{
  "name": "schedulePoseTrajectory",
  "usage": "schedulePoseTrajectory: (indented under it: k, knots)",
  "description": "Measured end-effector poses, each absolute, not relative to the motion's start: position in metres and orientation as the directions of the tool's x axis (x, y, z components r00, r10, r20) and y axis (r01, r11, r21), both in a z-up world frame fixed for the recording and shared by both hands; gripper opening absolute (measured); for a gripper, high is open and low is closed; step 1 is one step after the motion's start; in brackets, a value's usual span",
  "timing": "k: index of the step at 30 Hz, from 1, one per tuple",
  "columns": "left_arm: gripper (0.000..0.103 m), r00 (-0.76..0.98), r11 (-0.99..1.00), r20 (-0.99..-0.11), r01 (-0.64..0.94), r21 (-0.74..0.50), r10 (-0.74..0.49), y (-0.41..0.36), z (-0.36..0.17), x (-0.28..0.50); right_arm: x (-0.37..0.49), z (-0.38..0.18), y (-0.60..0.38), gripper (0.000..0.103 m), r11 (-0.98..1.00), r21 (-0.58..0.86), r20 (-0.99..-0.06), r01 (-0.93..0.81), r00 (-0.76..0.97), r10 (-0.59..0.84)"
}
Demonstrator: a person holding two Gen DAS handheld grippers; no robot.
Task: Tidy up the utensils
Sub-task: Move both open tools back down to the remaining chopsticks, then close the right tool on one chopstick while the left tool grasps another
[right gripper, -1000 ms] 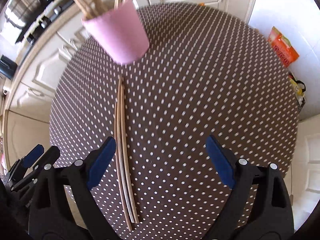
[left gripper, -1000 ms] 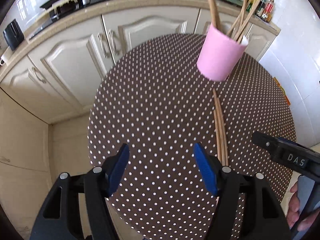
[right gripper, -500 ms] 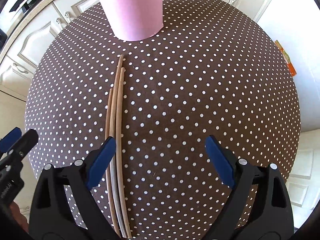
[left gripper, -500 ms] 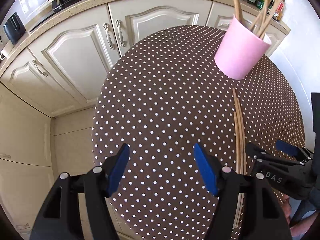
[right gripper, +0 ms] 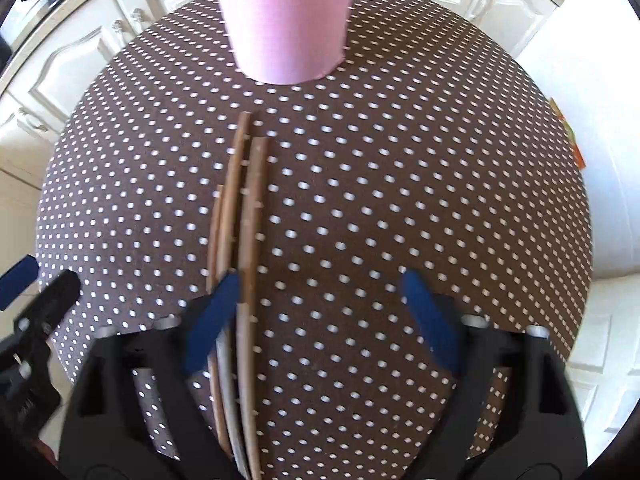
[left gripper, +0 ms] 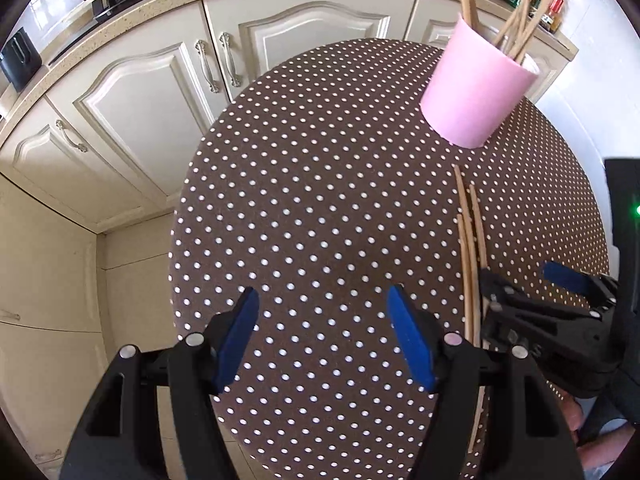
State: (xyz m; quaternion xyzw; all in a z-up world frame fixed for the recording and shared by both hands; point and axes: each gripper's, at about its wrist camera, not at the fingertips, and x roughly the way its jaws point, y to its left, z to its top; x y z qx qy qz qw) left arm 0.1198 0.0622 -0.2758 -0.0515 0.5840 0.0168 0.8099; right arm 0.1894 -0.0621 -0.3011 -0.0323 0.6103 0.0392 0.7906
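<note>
At lower centre of the right wrist view, three loose chopsticks [right gripper: 248,240] lie on the table [right gripper: 440,200]; several already stand in the pink cup [left gripper: 476,92]. Right gripper [right gripper: 320,312] jaws, just narrowing, straddle one chopstick unclamped; left gripper [left gripper: 320,340] apart, empty

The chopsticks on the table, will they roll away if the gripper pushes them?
Probably a little. The chopsticks look thin, round and smooth, so a nudge could roll them on the flat table. They look stiff and light, so should lift without bending.
</note>
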Motion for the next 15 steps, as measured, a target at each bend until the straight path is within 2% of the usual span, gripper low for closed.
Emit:
schedulePoseTrajectory:
  k: [2, 3, 4, 7, 15]
  knots:
    - [0.066, 0.31, 0.994, -0.95, -0.077, -0.074, -0.047, 0.057, -0.276, 0.118, 0.191, -0.298, -0.052, 0.056, 0.993, 0.02, -0.961, -0.116, 0.27, 0.051]
    - [0.066, 0.309, 0.995, -0.95, -0.073, -0.075, -0.049, 0.055, -0.277, 0.116, 0.192, -0.296, -0.046, 0.038, 0.989, 0.02, -0.957, -0.145, 0.283, 0.061]
    - [0.066, 0.306, 0.995, -0.951, -0.068, -0.075, -0.05, 0.053, -0.277, 0.115, 0.192, -0.295, -0.041, 0.027, 0.986, 0.018, -0.956, -0.165, 0.285, 0.065]
    - [0.066, 0.267, 0.996, -0.962, -0.056, -0.067, -0.05, 0.046, -0.279, 0.112, 0.196, -0.296, -0.035, 0.01, 0.982, 0.043, -0.952, -0.184, 0.29, 0.096]
    - [0.066, 0.228, 0.989, -0.964, -0.01, -0.145, -0.139, 0.018, -0.286, 0.11, 0.196, -0.304, -0.063, 0.006, 0.961, 0.265, -0.921, -0.083, 0.274, 0.277]
